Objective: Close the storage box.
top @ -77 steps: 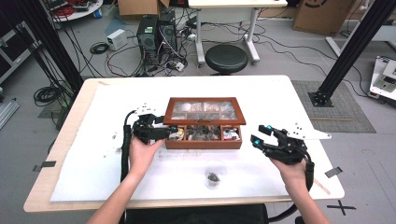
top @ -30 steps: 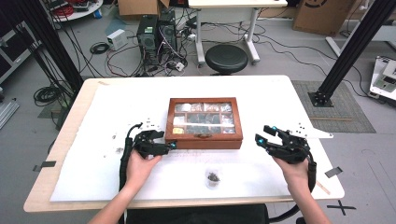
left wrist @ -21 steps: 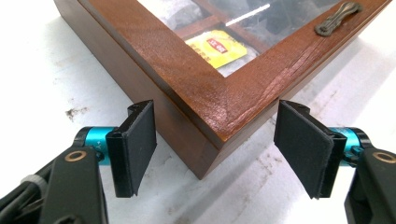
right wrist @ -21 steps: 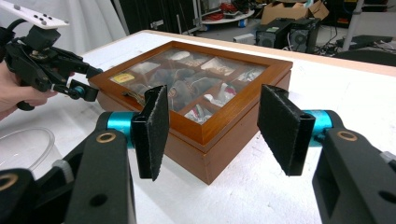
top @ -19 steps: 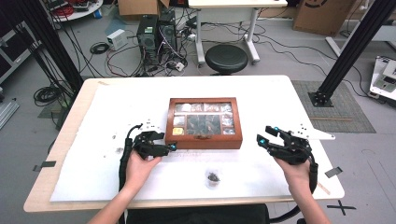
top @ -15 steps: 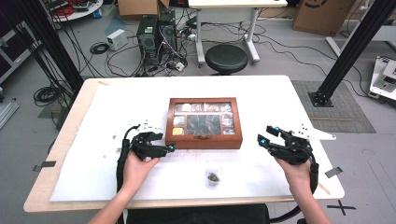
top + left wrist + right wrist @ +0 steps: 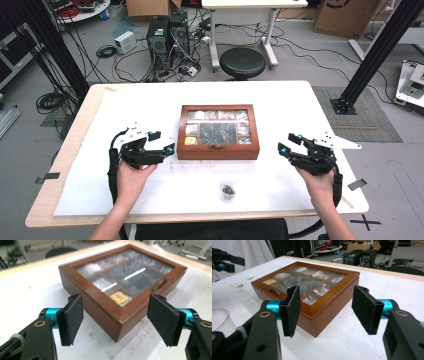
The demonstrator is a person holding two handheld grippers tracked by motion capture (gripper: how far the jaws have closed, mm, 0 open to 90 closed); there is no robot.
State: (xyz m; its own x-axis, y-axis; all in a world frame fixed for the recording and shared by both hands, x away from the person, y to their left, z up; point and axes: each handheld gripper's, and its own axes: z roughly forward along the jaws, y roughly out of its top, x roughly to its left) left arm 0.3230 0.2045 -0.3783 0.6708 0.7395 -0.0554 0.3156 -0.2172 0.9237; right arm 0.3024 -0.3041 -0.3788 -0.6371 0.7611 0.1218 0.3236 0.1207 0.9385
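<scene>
The closed glass-lidded wooden tea box sits mid-table between the 2 grippers, the left gripper just off its left corner, the right gripper farther off, both wide open, empty, held low.

Light: bright, even, from overhead.
Glare: two white streaks on the glass lid of the wooden box in the left gripper view.
Shadows: soft, short, beneath the box on the table.
Focus: backgrounds blurred in both gripper views.

Overhead forward-down view, two low close tool views (shared: wooden box).
</scene>
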